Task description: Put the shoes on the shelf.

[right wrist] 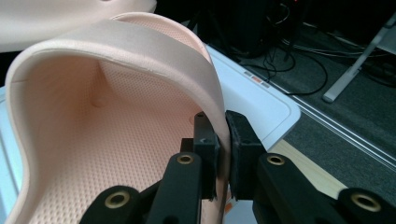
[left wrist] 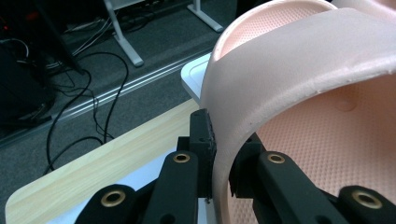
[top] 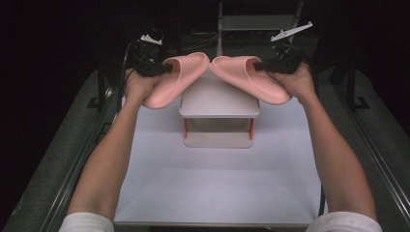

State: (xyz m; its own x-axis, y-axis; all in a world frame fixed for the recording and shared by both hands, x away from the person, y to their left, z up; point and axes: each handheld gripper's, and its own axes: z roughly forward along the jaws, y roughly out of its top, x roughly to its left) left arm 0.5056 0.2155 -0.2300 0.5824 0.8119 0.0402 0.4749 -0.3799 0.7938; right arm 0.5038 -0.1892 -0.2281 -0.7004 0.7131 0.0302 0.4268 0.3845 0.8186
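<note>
left gripper [top: 167, 68] clamping left slipper [top: 175, 79] strap | right gripper [top: 258, 66] clamping right slipper [top: 251, 77] strap | both being carried above rack [top: 218, 99] | placing outstanding

From my station I see a white table top [top: 217, 188] with a small two-tier rack [top: 218, 118] standing on it toward the far edge. I take that rack as my landmark: it has a pale upper shelf [top: 212, 99], a lower shelf [top: 218, 140] beneath, and orange posts [top: 185, 126] between them at its front corners. Metal rails [top: 377, 150] run along the floor well to either side of the rack. Beyond the rack I make out a grey stand's leg [left wrist: 122, 39] and black cables [left wrist: 100, 100] looping over dark carpet [left wrist: 154, 28]. Outward of the rack a light wooden edge [left wrist: 112, 156] borders the table.
</note>
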